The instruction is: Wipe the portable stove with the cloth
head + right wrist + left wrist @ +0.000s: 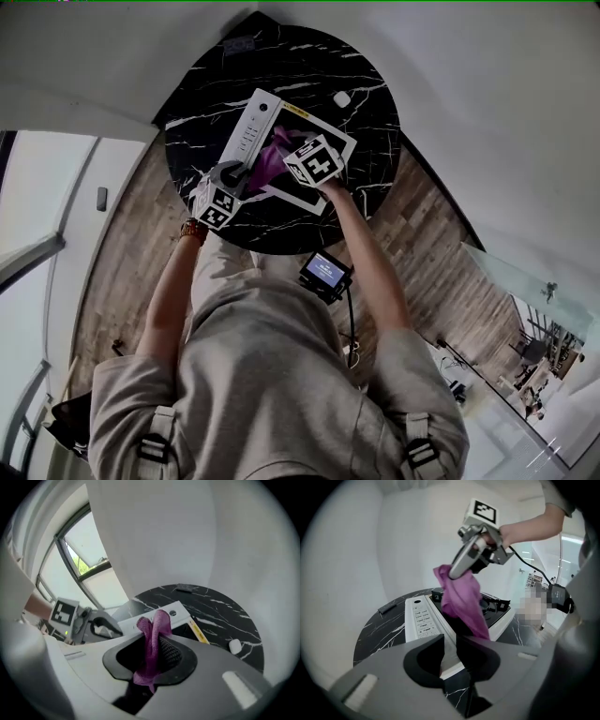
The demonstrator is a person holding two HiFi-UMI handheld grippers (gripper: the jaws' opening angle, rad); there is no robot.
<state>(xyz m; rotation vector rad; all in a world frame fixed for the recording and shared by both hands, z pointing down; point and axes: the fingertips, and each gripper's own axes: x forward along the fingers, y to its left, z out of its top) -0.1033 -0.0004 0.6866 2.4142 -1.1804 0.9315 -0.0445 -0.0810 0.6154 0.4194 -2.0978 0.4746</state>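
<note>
right gripper (152, 641) fingers pinch the cloth (461, 602) dangling just above the portable stove (419, 618) on the worktop (319, 56), left gripper (450, 644) fingers slightly apart, apparently empty, at the stove's near corner; risk: the unbraced stove skids once wiping starts, or the thin pinch slips.

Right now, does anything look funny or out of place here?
Nothing is spilled or broken. One odd bit: the purple cloth hangs bunched from the fingers of the right gripper over the portable stove, instead of lying flat on it.
</note>
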